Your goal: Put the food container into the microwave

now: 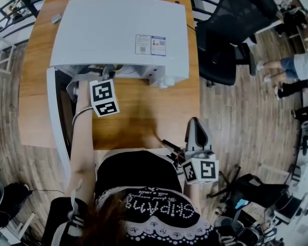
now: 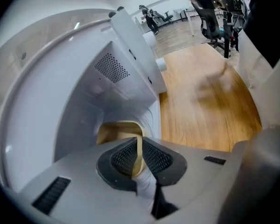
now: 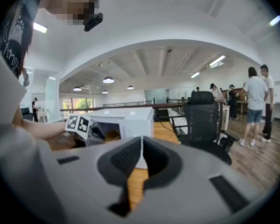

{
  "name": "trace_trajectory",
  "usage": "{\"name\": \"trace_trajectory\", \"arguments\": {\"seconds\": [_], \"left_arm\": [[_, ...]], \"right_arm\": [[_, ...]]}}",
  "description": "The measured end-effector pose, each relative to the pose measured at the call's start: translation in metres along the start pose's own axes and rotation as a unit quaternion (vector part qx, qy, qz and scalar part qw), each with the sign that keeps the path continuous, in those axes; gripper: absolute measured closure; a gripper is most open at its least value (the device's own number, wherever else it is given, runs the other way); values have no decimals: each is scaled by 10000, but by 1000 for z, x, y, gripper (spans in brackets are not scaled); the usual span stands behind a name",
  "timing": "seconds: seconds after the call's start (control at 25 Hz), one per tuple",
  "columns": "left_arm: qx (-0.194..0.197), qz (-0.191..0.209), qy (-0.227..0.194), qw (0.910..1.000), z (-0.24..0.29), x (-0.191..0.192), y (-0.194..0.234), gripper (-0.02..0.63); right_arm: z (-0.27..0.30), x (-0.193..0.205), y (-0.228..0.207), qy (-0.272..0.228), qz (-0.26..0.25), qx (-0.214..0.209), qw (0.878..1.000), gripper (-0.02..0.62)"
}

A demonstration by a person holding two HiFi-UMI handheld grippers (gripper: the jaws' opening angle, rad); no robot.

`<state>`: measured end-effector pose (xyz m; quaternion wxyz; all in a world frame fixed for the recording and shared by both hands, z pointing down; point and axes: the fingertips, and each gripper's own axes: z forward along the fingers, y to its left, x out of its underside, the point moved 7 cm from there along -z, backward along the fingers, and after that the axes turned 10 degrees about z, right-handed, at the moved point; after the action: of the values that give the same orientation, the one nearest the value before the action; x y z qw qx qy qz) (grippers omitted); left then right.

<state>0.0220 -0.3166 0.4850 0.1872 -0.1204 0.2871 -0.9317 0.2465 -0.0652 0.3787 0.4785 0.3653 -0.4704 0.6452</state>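
Note:
The white microwave [image 1: 118,29] stands on the wooden table [image 1: 143,111] with its door [image 1: 55,122] swung open to the left. My left gripper [image 2: 138,155] reaches into the cavity. Its jaws are shut on the thin rim of the tan food container [image 2: 117,133], which sits low inside the cavity. In the head view only the left gripper's marker cube [image 1: 103,97] and the arm show at the opening; the container is hidden there. My right gripper [image 1: 196,123] is held back by the table's near right edge, shut and empty, pointing toward the microwave [image 3: 126,120].
A black office chair [image 1: 231,29] stands just right of the table. People stand farther off to the right [image 3: 255,97]. The microwave's inner wall with a vent grille [image 2: 112,68] lies close on the left gripper's left.

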Motion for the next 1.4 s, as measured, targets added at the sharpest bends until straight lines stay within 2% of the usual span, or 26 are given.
{"name": "trace_trajectory", "arguments": {"seconds": [0.24, 0.36, 0.56, 0.76, 1.04, 1.2, 1.28, 1.4], "left_arm": [[-406, -150, -152, 9989, -21, -8, 0, 574], [-675, -368, -276, 9967, -32, -12, -3, 577], [-853, -731, -490, 9925, -49, -15, -11, 577], [-1143, -1082, -682, 9852, -72, -19, -13, 577], [-1510, -1347, -811, 9760, -101, -29, -29, 577], [-1720, -1871, -1121, 9606, -119, -36, -42, 577], [-1917, -2199, -1290, 9478, -130, -37, -47, 577], [-2210, -2676, -1614, 9239, -148, -40, -50, 577]], "right_arm": [[-12, -2, 2, -93, -23, 4, 10000, 561], [-17, -2, 3, -137, -31, -10, 9999, 561], [-24, -1, 5, -173, -40, -37, 9998, 561], [-31, -1, 7, -204, -65, -104, 9997, 561], [-48, 2, 13, -263, -100, -234, 9993, 561], [-60, 2, 12, -315, -128, -279, 9990, 561], [-65, 2, 10, -356, -150, -292, 9988, 561], [-72, 1, 5, -445, -173, -304, 9984, 561]]}}
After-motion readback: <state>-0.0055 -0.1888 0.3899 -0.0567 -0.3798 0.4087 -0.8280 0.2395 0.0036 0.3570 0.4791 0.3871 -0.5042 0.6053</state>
